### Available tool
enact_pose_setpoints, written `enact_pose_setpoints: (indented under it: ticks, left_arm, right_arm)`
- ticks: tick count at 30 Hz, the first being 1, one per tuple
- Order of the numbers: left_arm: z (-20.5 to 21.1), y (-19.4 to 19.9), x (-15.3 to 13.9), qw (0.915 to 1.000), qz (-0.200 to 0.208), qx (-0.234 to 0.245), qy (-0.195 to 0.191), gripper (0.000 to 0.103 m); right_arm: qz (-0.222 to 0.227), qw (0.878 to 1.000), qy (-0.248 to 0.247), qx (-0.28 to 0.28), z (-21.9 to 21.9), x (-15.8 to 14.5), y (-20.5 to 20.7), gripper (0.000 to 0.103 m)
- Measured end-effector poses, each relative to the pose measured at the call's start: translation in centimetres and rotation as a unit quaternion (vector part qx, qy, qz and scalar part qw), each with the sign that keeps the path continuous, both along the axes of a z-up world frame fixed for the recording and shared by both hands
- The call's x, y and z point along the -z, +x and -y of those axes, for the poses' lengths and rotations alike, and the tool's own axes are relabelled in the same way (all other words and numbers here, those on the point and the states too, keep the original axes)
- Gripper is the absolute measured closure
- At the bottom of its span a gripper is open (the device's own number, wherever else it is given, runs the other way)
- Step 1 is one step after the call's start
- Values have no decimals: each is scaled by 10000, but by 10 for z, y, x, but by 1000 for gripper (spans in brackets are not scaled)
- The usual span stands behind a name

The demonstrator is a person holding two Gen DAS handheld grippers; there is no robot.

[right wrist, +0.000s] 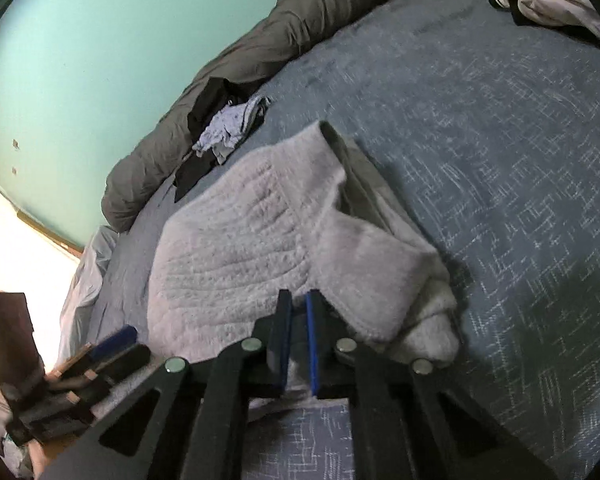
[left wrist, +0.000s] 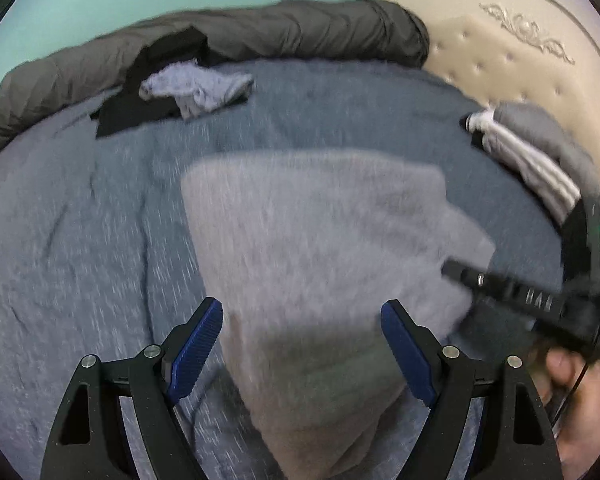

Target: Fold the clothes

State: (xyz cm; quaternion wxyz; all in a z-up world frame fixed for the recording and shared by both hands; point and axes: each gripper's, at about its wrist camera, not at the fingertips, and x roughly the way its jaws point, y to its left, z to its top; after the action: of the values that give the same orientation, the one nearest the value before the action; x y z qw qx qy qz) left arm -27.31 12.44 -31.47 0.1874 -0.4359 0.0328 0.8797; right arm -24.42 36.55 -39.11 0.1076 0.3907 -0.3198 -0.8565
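A grey fleece garment [left wrist: 320, 248] lies partly folded on the blue bedspread [left wrist: 80, 240]. My left gripper [left wrist: 302, 340] is open, its blue pads astride the garment's near end, just above it. My right gripper [right wrist: 298, 336] is shut on the garment's near edge [right wrist: 300, 364]; the garment [right wrist: 240, 240] spreads away from it, one sleeve folded across the body. The right gripper also shows in the left wrist view [left wrist: 456, 272], at the garment's right side. The left gripper also shows in the right wrist view [right wrist: 112, 344], at the lower left.
A dark grey duvet [left wrist: 260, 32] is rolled along the bed's far edge against a teal wall. A pale blue garment on a black one [left wrist: 196, 88] lies near it. A pile of grey and white clothes [left wrist: 540, 152] sits by the cream headboard [left wrist: 520, 52].
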Motion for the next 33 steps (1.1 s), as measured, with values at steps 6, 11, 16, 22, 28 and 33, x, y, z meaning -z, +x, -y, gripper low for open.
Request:
enact_pose_setpoints:
  ticks: [6, 11, 16, 22, 28, 33]
  left_arm:
    - [-14, -35, 9, 9994, 156, -83, -310, 19]
    - [-20, -51, 42, 9976, 458, -154, -497, 19]
    - [-18, -50, 42, 9973, 431, -111, -592, 17]
    - [-10, -40, 13, 9979, 48, -176, -621, 18]
    - [-12, -46, 24, 9973, 236, -214, -667, 18]
    - [-15, -49, 36, 9963, 416, -253, -703, 18]
  right_arm:
    - [-158, 9996, -174, 136, -4, -11, 2, 97]
    - [-230, 9995, -137, 150, -5, -16, 0, 95]
    - [-325, 9988, -113, 361, -16, -22, 2, 95]
    - [-326, 9976, -315, 523, -28, -20, 7, 95]
    - [-255, 9975, -349, 559, -29, -17, 6, 95]
    - [-215, 9971, -401, 608, -35, -14, 7, 95]
